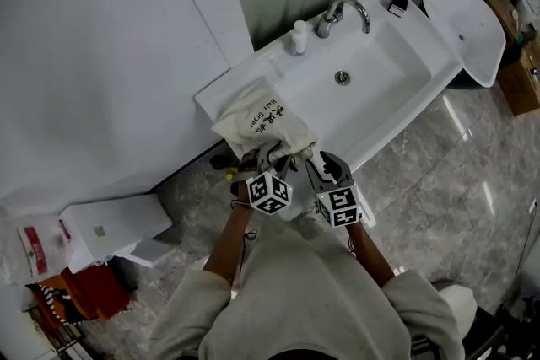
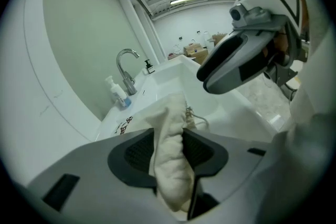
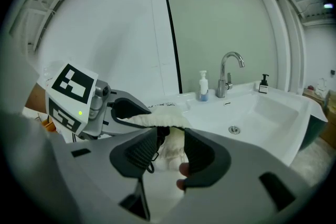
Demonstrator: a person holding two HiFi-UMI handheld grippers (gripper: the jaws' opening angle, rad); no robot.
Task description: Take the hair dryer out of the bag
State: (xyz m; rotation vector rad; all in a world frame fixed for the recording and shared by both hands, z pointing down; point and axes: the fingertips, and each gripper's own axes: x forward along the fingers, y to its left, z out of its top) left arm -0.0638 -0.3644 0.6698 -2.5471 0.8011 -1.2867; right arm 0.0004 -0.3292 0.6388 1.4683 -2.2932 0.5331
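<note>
A cream cloth bag (image 1: 257, 118) with black print lies on the counter left of the basin, its mouth hanging over the front edge. The hair dryer is hidden; I cannot see it in any view. My left gripper (image 1: 272, 154) is shut on a bunched fold of the bag (image 2: 169, 115), which fills the gap between its pads (image 2: 139, 152). My right gripper (image 1: 317, 164), right beside it, holds the bag's mouth (image 3: 164, 117) between its jaws, and a thin dark cord (image 3: 151, 157) dangles by its left pad. In the right gripper view the left gripper (image 3: 134, 113) pinches the same cream edge.
The white basin (image 1: 384, 88) has a chrome faucet (image 1: 342, 13), a soap bottle (image 1: 299, 38) and a small black bottle (image 1: 398, 2) behind it. A white toilet lid (image 1: 468, 29) stands at the right. White boxes (image 1: 114, 223) sit on the floor at the left.
</note>
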